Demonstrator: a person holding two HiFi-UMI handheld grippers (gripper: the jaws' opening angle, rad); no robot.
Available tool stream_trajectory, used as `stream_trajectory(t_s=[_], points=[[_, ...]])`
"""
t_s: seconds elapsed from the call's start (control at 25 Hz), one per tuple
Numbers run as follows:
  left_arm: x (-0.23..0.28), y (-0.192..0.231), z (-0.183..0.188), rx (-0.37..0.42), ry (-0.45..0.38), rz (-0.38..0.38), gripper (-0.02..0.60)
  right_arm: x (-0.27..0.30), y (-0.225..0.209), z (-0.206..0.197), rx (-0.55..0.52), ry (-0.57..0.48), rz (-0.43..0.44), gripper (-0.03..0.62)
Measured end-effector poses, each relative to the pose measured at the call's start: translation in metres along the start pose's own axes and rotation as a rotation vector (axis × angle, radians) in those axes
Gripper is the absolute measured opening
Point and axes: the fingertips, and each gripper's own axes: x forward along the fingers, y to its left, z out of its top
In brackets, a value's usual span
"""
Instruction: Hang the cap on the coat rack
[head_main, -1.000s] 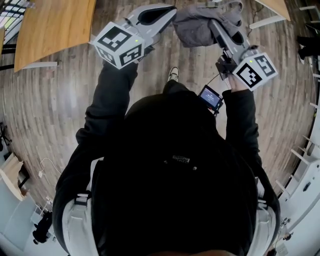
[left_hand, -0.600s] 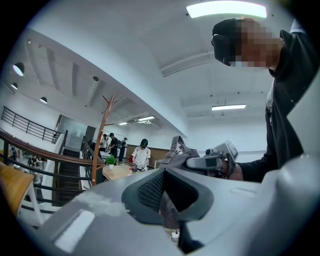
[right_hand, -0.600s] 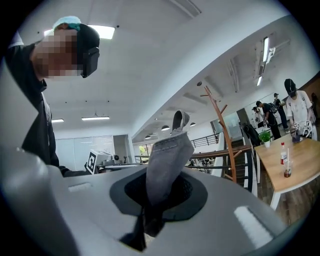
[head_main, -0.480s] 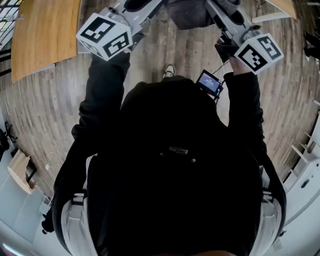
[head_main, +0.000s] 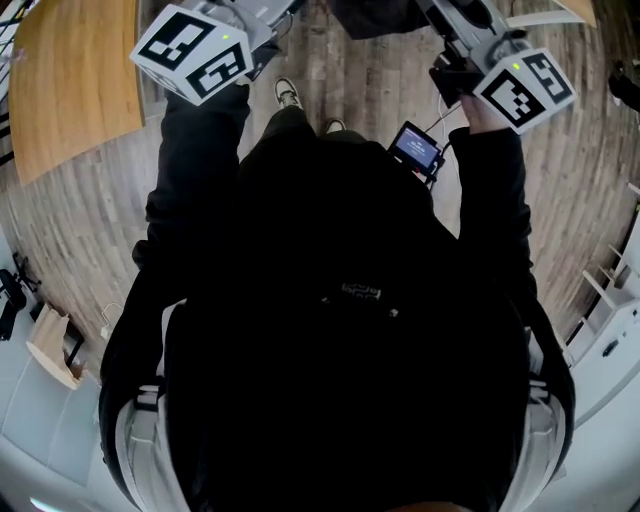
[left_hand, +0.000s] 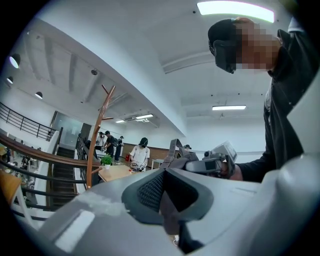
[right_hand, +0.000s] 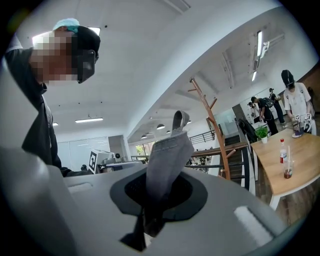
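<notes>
Both grippers are rising higher than a second ago, carrying the grey fabric cap (right_hand: 167, 150) nearly out of the head view, so it is nearing the height of the tall wooden coat rack (right_hand: 212, 130), still well apart. The right gripper (right_hand: 160, 192) is pinching the cap's edge, jaws almost together. The left gripper (left_hand: 167, 192) is seemingly clamping a thin strip of it too.

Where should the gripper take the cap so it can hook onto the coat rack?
Take the cap by its grey fabric just below the strap loop, coming from underneath, as the right gripper holds it. The loop stands upright and free above the jaws, so it looks able to slip over an upturned peg of the coat rack.
</notes>
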Motion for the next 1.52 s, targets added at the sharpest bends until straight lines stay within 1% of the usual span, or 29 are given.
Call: stream_trajectory(t_s=[0.08, 0.16, 0.28, 0.36, 0.44, 0.6, 0.72, 0.88, 1.08, 1.28, 1.4, 1.52], points=[[0.005, 0.018, 0.022, 0.014, -0.007, -0.027, 0.003, 0.018, -0.002, 0.022, -0.021, 0.001, -0.007, 0.048], [0.016, 0.057, 0.032, 0.017, -0.013, -0.06, 0.003, 0.053, -0.019, 0.036, -0.039, 0.009, -0.02, 0.048], [0.04, 0.137, 0.016, 0.012, 0.005, -0.1, 0.003, 0.115, -0.068, 0.036, -0.042, 0.011, -0.041, 0.048], [0.045, 0.182, 0.013, 0.013, 0.012, -0.112, 0.003, 0.149, -0.092, 0.041, -0.041, 0.002, -0.06, 0.048], [0.038, 0.215, 0.025, 0.013, 0.001, -0.127, 0.003, 0.179, -0.101, 0.053, -0.044, -0.008, -0.085, 0.048], [0.029, 0.264, 0.048, -0.001, -0.01, -0.152, 0.003, 0.225, -0.106, 0.076, -0.055, -0.016, -0.119, 0.048], [0.056, 0.288, 0.043, -0.024, -0.017, -0.169, 0.003, 0.232, -0.137, 0.081, -0.061, -0.02, -0.132, 0.048], [0.097, 0.299, 0.025, -0.045, -0.016, -0.186, 0.003, 0.225, -0.179, 0.077, -0.05, -0.024, -0.149, 0.048], [0.113, 0.315, 0.02, -0.056, -0.015, -0.189, 0.003, 0.235, -0.202, 0.09, -0.057, -0.038, -0.147, 0.048], [0.127, 0.345, 0.034, -0.039, -0.008, -0.144, 0.003, 0.253, -0.229, 0.111, -0.056, -0.057, -0.106, 0.048], [0.152, 0.379, 0.036, -0.036, -0.009, -0.11, 0.003, 0.268, -0.269, 0.121, -0.042, -0.068, -0.079, 0.048], [0.176, 0.41, 0.032, -0.028, -0.02, -0.065, 0.003, 0.283, -0.307, 0.122, -0.039, -0.062, -0.049, 0.048]])
